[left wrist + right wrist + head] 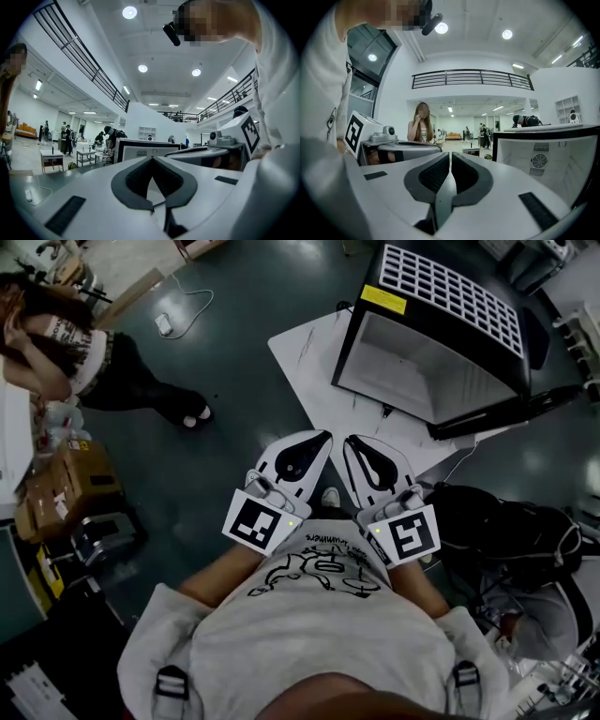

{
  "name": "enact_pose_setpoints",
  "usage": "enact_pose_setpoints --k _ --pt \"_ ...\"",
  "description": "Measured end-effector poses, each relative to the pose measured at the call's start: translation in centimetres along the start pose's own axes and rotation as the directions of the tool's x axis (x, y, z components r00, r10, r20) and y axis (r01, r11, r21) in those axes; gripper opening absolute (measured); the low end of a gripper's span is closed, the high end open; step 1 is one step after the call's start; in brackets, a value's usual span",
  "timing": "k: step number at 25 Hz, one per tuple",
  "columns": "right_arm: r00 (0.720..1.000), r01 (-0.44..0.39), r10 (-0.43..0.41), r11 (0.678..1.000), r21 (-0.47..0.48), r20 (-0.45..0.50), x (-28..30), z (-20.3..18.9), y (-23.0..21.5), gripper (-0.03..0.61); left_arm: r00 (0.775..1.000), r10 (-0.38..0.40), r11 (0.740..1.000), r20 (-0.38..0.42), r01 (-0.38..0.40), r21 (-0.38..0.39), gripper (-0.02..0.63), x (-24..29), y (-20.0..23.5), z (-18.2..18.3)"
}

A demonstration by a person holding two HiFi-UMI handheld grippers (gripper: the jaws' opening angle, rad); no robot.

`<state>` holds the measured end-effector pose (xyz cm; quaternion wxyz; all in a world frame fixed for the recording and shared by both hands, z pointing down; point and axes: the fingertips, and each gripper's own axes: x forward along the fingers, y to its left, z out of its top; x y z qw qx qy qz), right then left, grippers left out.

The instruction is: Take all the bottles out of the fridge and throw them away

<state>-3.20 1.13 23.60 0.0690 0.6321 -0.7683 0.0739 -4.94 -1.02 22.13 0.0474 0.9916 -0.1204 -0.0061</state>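
A small black fridge [441, 334] stands on a white mat on the floor ahead of me, its open front showing a bare white inside. No bottle shows in any view. I hold both grippers close to my chest, side by side, tips pointing toward the fridge. My left gripper [322, 437] is shut with nothing between its jaws, and my right gripper [350, 441] is shut and empty as well. In the left gripper view the left gripper [151, 158] has its jaws meeting, with the fridge [140, 151] beyond. The right gripper [450, 154] shows only a thin slit, the fridge [543, 161] at its right.
A person [89, 362] stands at the far left of the dark floor. Cardboard boxes [61, 488] and equipment sit at the left edge. A black bag [511, 521] lies at my right. A small white device with a cable [164, 324] lies on the floor.
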Motion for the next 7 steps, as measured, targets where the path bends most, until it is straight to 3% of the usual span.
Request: enact_pose_setpoints --k 7 --pt "0.999 -0.004 0.006 0.999 0.033 -0.051 3.0 2.6 -2.8 0.037 0.999 0.002 0.998 -0.032 -0.004 -0.056 0.012 3.2 3.2 2.4"
